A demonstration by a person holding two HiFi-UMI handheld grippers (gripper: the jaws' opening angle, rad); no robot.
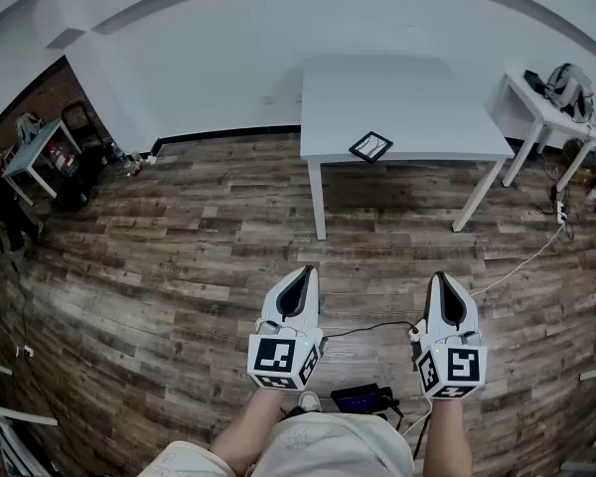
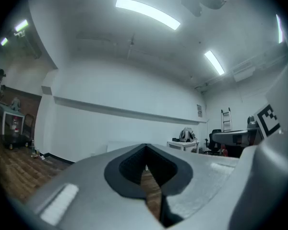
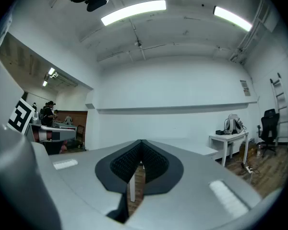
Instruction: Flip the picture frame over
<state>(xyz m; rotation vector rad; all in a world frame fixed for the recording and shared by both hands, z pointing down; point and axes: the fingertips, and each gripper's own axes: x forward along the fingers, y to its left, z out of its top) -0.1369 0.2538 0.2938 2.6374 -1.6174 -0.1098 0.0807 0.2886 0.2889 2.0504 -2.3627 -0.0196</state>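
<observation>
Left gripper (image 1: 304,271) and right gripper (image 1: 443,278) are held level and side by side above the wood floor (image 1: 179,237). Each has its jaws closed tip to tip with nothing between them. In each gripper's own view the dark pads (image 2: 129,169) meet at the front, and only a sliver of floor shows through the gap behind the tips. A black-edged frame (image 1: 371,146) lies flat on the white table (image 1: 407,92), well ahead of both grippers and touched by neither. It sits close to the table's front edge, left of the middle and slanted to that edge, with open tabletop behind it and to either side. Open floor runs from the person to the table, crossed by a white cable (image 1: 521,256) at the right and a dark cable (image 1: 372,326) between the grippers. A side table (image 1: 536,107) stands to the right by the wall (image 1: 209,58), and a cluttered desk (image 1: 30,152) at far left.
</observation>
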